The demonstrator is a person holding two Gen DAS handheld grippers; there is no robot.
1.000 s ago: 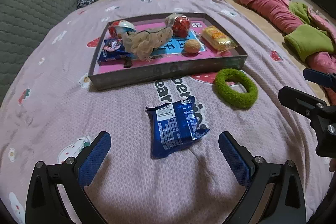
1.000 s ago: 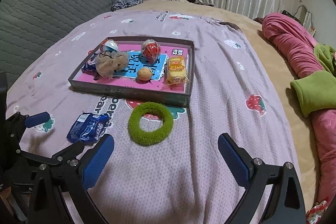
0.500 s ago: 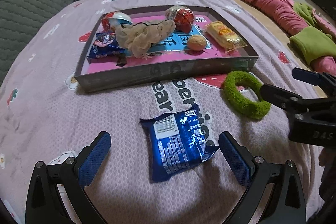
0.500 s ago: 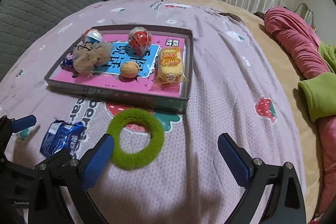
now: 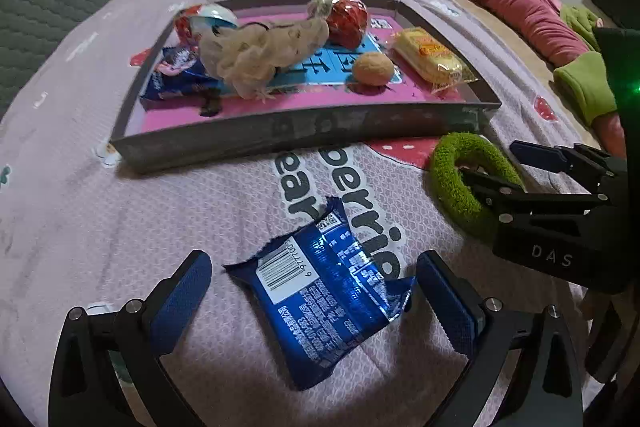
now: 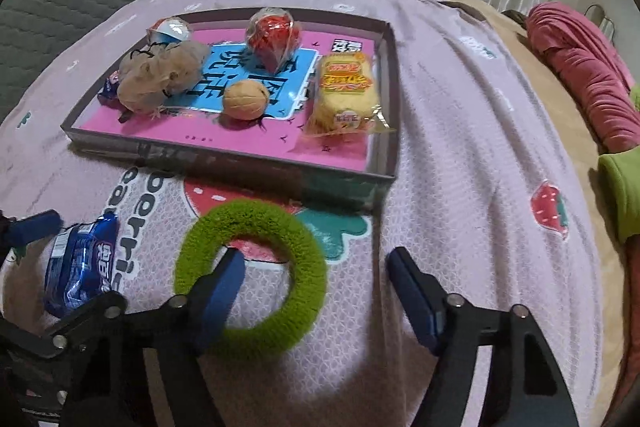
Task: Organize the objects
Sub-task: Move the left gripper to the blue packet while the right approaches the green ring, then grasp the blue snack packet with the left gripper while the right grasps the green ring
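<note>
Most of the job looks done to me. The tray [image 6: 224,157] on the bed [image 6: 460,155] already holds a little round toy [image 6: 170,29], a fluffy puff [image 6: 160,75], a blue pack [image 5: 176,79] tucked under the puff, a red ball [image 6: 274,35], a tan ball [image 6: 245,99] and a yellow cake [image 6: 346,91].

Two things are left out on the bed, just in front of the tray.

On the left is the blue bag [image 5: 324,291]. My left tool [image 5: 312,291] is wide apart, one finger on each side of the bag, not pinching it yet.

To the right is the green ring [image 6: 250,275]. My right tool [image 6: 316,287] has just been closing. One finger is inside the ring's hole and one is outside, so the ring's side sits between them. The outside finger is not touching yet, so I say the ring is not grabbed.

I think both things need a pinch, a lift, and a drop in the tray.
</note>
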